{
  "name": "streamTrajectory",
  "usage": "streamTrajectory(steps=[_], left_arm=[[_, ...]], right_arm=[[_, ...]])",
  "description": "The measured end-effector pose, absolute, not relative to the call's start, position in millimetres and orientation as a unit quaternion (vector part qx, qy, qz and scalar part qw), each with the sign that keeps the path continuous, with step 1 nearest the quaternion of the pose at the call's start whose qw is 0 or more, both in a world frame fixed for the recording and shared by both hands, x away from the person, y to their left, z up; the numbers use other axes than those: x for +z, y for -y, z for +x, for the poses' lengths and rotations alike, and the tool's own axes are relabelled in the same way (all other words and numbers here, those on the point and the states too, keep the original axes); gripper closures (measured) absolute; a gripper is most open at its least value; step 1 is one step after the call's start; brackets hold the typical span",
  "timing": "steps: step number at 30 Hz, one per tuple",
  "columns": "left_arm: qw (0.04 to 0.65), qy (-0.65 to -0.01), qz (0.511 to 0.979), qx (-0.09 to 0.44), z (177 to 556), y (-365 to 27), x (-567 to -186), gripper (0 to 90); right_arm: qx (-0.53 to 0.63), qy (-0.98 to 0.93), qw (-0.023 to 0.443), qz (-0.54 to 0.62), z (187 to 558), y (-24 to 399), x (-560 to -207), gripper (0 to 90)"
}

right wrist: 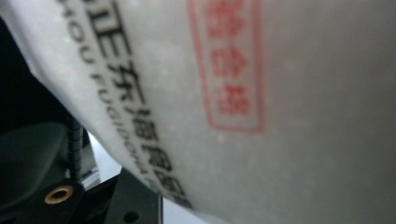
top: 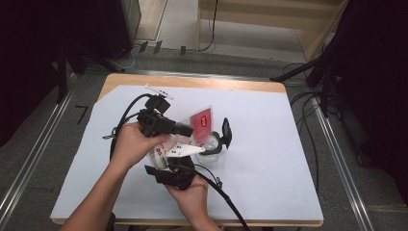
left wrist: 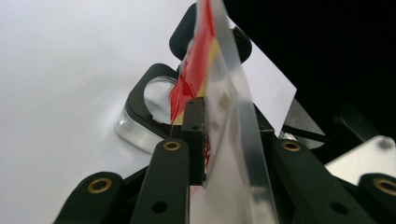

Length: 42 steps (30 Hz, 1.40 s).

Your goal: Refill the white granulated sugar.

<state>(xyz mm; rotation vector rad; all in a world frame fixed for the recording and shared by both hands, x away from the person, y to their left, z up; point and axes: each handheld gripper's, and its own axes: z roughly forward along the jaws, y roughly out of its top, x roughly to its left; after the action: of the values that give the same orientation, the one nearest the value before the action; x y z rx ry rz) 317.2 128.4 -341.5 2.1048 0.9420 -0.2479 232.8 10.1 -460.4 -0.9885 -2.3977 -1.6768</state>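
Clear plastic pouch with a red printed label (top: 201,120) held between both claws above the white-covered bench (top: 269,159).

Left claw (top: 185,129) is clamped on the pouch edge (left wrist: 224,116), pads pressing the film. Right claw (top: 169,169) holds a white printed bag (right wrist: 261,116) close against its camera; whether its jaws press the bag cannot be told. Just beside the pouch, a clear container with a black hinged lid (top: 217,142) rests on the bench.

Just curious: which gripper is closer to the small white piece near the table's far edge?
Left. The left gripper, gripping the bag, is just short of the white piece; the right gripper is nearer the person.
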Motion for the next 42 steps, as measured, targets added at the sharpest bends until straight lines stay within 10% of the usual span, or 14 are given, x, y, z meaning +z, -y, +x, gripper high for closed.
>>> streamTrajectory(steps=[42], left_arm=[[0.404, -0.386, 0.824, -0.091, 312, -130, -331, 77.1]], right_arm=[[-0.554, 0.772, 0.027, -0.310, 230, -14, -449, 61.6]])
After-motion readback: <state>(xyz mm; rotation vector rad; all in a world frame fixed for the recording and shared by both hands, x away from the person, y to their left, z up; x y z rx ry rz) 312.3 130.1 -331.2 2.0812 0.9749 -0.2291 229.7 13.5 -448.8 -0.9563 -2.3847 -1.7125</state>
